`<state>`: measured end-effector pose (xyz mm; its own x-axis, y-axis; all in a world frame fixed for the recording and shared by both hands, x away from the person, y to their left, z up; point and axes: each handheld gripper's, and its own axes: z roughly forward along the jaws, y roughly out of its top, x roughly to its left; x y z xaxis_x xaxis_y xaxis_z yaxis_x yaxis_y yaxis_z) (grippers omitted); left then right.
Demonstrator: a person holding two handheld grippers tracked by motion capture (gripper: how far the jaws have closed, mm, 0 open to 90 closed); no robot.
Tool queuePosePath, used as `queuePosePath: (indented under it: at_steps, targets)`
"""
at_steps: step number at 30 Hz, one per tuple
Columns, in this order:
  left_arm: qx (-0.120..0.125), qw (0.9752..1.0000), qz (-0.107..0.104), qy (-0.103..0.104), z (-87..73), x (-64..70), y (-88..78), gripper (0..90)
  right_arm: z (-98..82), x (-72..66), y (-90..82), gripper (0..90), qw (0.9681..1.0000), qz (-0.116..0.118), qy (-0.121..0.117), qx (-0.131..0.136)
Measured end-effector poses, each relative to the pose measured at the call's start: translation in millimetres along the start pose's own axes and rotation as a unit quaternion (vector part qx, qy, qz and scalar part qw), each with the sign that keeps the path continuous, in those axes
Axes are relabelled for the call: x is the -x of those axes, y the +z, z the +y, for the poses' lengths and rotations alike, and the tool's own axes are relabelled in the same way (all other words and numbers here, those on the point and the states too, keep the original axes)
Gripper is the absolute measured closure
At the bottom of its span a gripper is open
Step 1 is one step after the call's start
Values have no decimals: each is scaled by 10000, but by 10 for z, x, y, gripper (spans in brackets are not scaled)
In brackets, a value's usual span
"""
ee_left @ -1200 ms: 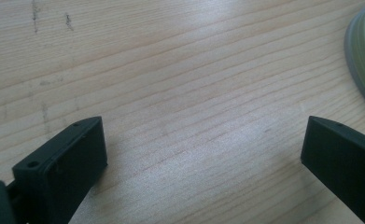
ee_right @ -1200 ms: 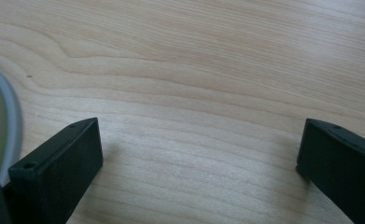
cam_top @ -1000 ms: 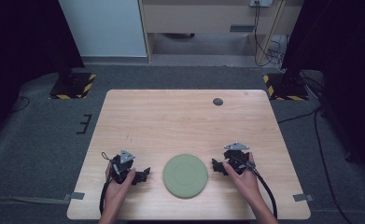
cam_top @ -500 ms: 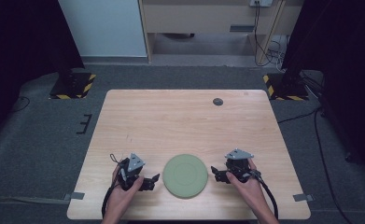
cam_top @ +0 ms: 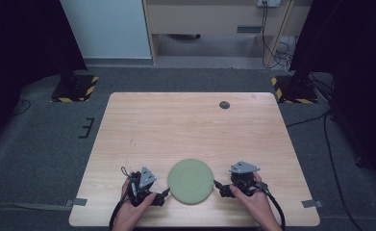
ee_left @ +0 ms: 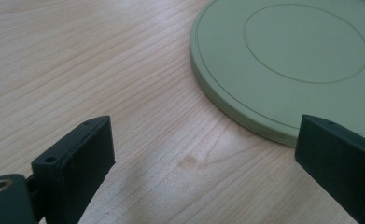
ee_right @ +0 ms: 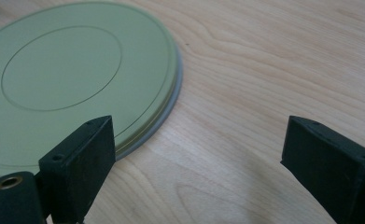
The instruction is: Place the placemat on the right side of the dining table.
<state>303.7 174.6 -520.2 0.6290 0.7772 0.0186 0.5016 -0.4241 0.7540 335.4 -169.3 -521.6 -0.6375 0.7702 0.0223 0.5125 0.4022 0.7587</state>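
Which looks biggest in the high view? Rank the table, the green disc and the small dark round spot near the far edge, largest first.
1. table
2. green disc
3. small dark round spot

The spot lies farther from the camera, but the gaps are too wide for that to change the order.

High view: even overhead light on the table, soft and low in resolution; both side margins fall into near-black, floor dim. Shadows under the hands are faint. Both gripper views are brighter and warmer. In them the green disc and wood grain are fairly sharp, while the near black jaws look slightly soft, possibly out of focus. Mild sheen on wood, no hard glare.
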Motion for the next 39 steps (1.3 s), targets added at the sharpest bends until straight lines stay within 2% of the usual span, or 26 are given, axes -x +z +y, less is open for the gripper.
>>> queuePosePath:
  at_steps: [2, 9, 13, 19, 33, 37, 39]
  targets:
    - [-19, 10000, -14, -3, -8, 7, -2, 44, -10, -50, 28, 98, 9999, 26, -128, -56]
    - [-138, 9999, -37, 3, 6, 49, 89, 45, -24, -103, 68, 96, 9996, 1, -253, -139]
    - [-177, 9998, 47, 99, 27, 83, 126, 49, -21, -110, 70, 87, 9996, -45, -238, -145]
    - [-191, 9996, 123, 137, 41, 90, 134, 32, -17, -115, 76, 64, 9995, -114, -262, -155]
    - [-131, 9995, 264, 76, 103, 55, 187, 25, 17, -81, 134, 30, 9993, -308, -162, -136]
    - [-105, 9996, 247, 74, 94, 60, 176, 37, 18, -92, 119, 74, 9994, -293, -142, -138]
    - [-93, 9996, 241, 77, 92, 71, 174, 46, 17, -109, 95, 68, 9996, -189, -135, -148]
